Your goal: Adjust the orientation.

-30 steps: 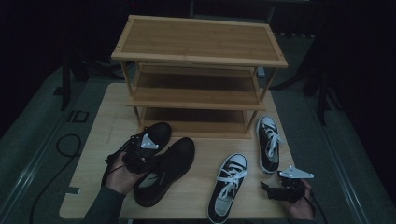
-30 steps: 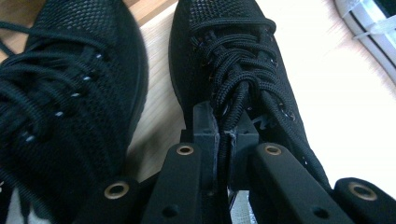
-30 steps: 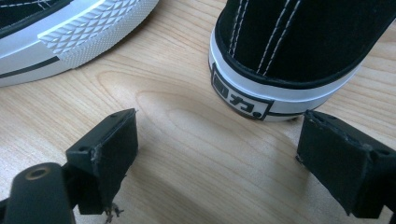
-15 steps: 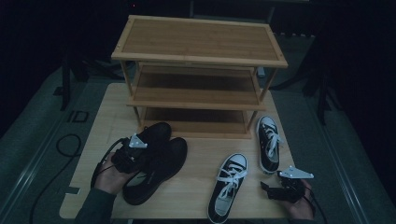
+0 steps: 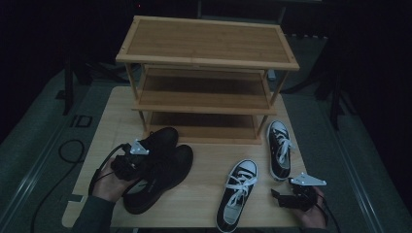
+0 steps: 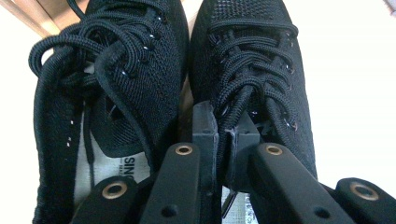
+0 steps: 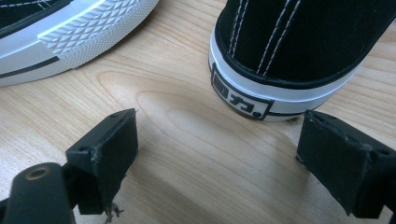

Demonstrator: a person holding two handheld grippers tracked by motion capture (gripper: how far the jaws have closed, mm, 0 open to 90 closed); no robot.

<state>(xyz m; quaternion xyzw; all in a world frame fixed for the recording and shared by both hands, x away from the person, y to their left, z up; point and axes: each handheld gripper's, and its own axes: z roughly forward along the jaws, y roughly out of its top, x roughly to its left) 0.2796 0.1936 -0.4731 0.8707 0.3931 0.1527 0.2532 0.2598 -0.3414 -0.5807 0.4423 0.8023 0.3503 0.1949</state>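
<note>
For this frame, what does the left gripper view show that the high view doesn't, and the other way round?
Left gripper view alone: the left tool's jaws are closed together on the inner collar edge of the right-hand black mesh shoe, and the laces and printed insole of the left-hand black mesh shoe are clear.

High view alone: the wooden three-shelf rack, the two black-and-white sneakers lying apart on the table, and the right tool near them.

Both: the black pair side by side, with the left tool on it.
</note>
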